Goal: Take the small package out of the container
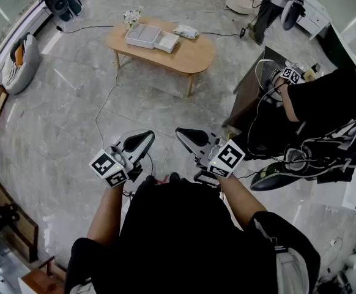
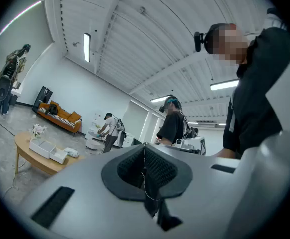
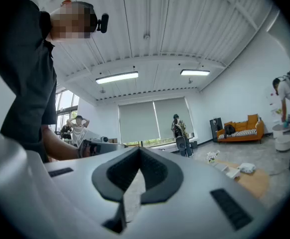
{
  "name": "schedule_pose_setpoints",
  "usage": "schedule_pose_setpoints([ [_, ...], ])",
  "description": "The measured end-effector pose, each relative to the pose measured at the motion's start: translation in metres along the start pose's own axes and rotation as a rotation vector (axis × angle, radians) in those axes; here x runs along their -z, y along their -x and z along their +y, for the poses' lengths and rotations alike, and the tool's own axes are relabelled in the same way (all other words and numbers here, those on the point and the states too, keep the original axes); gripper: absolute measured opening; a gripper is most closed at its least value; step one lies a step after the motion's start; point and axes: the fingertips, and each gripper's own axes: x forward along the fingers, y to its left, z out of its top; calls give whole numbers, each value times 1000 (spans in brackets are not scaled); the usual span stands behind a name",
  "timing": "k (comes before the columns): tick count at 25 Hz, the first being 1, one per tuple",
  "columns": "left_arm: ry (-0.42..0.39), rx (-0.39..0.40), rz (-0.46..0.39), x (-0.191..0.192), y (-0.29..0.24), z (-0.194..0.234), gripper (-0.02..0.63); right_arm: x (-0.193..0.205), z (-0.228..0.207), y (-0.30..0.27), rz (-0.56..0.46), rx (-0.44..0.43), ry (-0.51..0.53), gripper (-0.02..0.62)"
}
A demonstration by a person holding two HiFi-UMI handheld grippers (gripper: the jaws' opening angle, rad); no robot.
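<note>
A white open container [image 1: 142,35] lies on the oval wooden table [image 1: 190,57] far ahead of me, with a smaller white box [image 1: 166,41] against it. A small white package [image 1: 186,32] lies on the tabletop just right of them; what is inside the container I cannot see. I hold both grippers close to my body, well short of the table. My left gripper [image 1: 148,135] and right gripper [image 1: 179,131] are both shut on nothing. In the left gripper view the shut gripper [image 2: 145,146] tilts upward with the table [image 2: 28,156] low at left. The right gripper [image 3: 139,148] has the table [image 3: 252,183] at right.
A second person [image 1: 328,100] with grippers sits at the right by a dark cabinet [image 1: 251,90]. Cables [image 1: 107,97] run over the marble floor between me and the table. A speaker [image 1: 60,2] and a beanbag [image 1: 22,57] stand at the far left. Another person [image 1: 267,5] bends at the back.
</note>
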Motion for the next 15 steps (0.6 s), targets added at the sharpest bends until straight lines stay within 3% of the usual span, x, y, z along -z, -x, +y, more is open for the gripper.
schedule_pose_setpoints([
  [15,-19,-19,5,8,-18,-1,17,-1,-15,13,-26,15,2,11],
])
